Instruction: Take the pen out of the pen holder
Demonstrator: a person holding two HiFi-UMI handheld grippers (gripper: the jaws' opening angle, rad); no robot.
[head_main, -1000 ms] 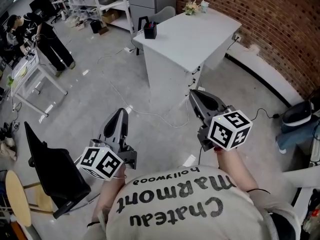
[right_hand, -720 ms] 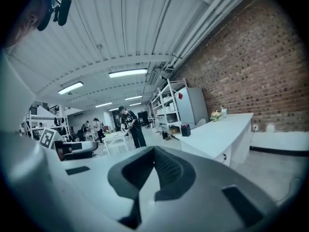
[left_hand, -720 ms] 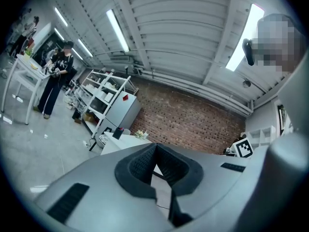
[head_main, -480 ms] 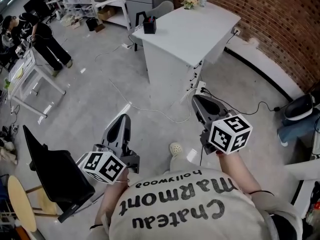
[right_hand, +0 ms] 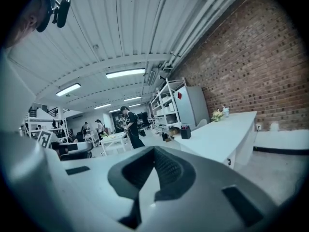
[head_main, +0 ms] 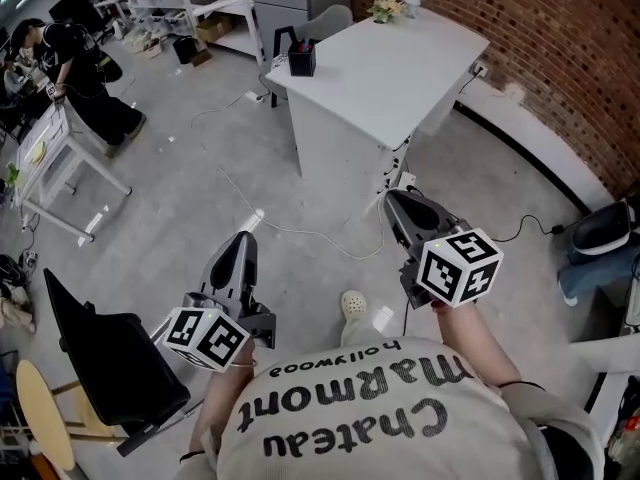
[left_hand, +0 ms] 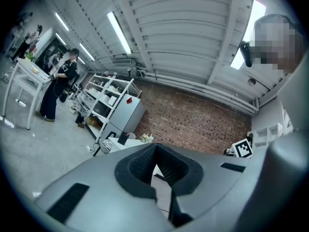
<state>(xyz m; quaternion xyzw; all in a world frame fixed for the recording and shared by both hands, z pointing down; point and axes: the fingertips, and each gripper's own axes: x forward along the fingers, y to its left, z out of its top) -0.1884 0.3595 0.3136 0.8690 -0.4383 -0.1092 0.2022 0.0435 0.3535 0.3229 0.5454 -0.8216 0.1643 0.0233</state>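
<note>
Nothing is done yet. The pen holder (head_main: 302,61) sits at the left corner of the table (head_main: 400,68), well away from me. The pen (head_main: 310,44) is inside it, too small to see well. My left gripper (head_main: 240,250) and right gripper (head_main: 398,208) hang over the floor, jaws pressed together, holding nothing. I think I must walk up, open one and pull the pen out.

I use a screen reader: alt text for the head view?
A person holds the left gripper and right gripper, both shut and empty, over a grey floor, short of a white table bearing a black pen holder.
</note>
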